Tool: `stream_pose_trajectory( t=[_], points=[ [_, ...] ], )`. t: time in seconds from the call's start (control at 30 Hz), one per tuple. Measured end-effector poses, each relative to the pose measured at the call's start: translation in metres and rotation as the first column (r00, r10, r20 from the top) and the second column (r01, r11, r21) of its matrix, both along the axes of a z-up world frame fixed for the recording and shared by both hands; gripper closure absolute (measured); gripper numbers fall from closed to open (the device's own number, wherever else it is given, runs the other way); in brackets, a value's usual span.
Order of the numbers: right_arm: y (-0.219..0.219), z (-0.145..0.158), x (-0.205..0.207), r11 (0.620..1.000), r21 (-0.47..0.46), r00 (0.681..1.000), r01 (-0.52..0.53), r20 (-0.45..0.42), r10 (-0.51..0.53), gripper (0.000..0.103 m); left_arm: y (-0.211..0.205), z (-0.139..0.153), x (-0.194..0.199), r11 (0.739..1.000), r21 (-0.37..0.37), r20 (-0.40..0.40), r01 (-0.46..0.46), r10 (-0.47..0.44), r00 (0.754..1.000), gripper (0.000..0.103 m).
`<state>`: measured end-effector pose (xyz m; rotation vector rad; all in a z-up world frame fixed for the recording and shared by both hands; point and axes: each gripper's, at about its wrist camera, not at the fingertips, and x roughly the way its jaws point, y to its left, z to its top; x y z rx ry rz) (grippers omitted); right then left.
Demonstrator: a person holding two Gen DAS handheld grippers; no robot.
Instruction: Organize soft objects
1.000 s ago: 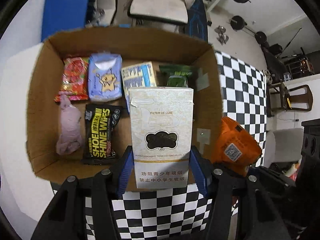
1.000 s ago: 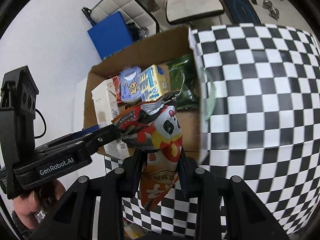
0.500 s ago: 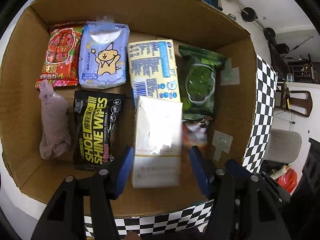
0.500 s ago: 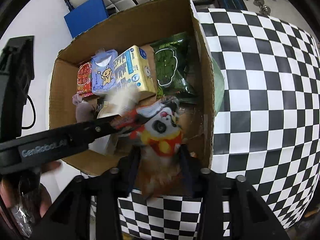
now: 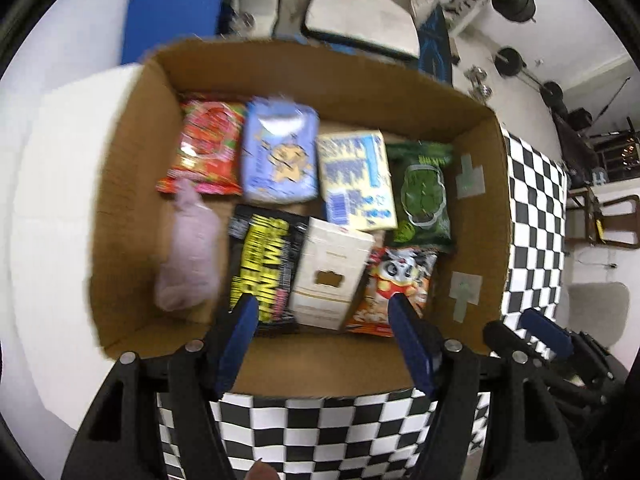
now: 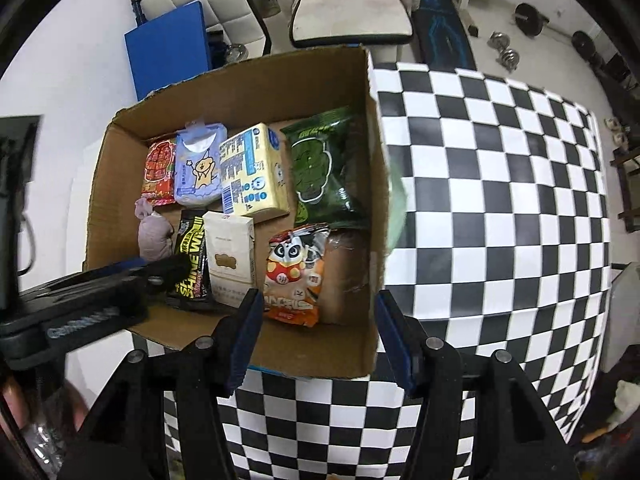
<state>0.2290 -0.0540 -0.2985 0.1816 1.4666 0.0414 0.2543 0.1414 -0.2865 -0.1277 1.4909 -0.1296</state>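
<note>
Panda snack bag (image 6: 294,276) lies flat near the front right corner of the cardboard box (image 6: 260,88), beside the cream pack (image 6: 230,258). It looks light, crinkly and slippery (grip at the sealed edge). Left gripper (image 5: 324,344) & right gripper (image 6: 316,338) both wide open, holding nothing.

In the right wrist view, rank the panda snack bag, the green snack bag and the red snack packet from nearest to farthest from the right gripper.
1. Panda snack bag: front row of the cardboard box, just beyond the open right gripper.
2. Green snack bag: back row, against the box's right wall.
3. Red snack packet: back row, far left corner.
</note>
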Motion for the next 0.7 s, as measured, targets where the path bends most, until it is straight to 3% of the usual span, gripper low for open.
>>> stream_pose_trajectory(
  t=[0.17,0.23,0.3,0.37,0.43,0.5,0.7],
  points=[
    [0.003,0.007,-0.009,0.999,-0.049,1.000,-0.008,0.013,0.008,0.043,0.010,0.021,-0.014,0.998,0.059,0.076,-0.010,0.005,0.997,0.036],
    [0.004,0.009,-0.012,0.997,-0.074,1.000,-0.010,0.016,0.011,0.042,0.010,0.028,-0.020,0.996,0.094,0.103,-0.011,0.001,0.995,0.023],
    [0.006,0.012,-0.015,0.996,-0.085,0.999,-0.014,0.027,0.016,0.022,0.010,0.034,-0.025,0.992,0.129,0.134,-0.014,-0.003,0.991,0.010],
    [0.007,0.017,-0.018,0.995,-0.102,0.999,-0.016,0.047,0.021,0.013,0.012,0.038,-0.027,0.987,0.159,0.155,-0.020,-0.005,0.988,0.010],
    [0.007,0.020,-0.020,0.994,-0.111,0.998,-0.014,0.055,0.020,0.012,0.013,0.042,-0.029,0.984,0.179,0.174,-0.023,-0.008,0.985,0.009],
    [0.006,0.023,-0.021,0.994,-0.113,0.998,-0.003,0.061,0.009,0.000,0.013,0.042,-0.030,0.980,0.195,0.181,-0.027,-0.009,0.983,0.009],
    [-0.003,0.024,-0.021,0.990,-0.137,0.997,0.033,0.068,-0.024,0.000,0.010,0.042,-0.035,0.980,0.197,0.189,-0.025,-0.013,0.982,0.009]
  ],
)
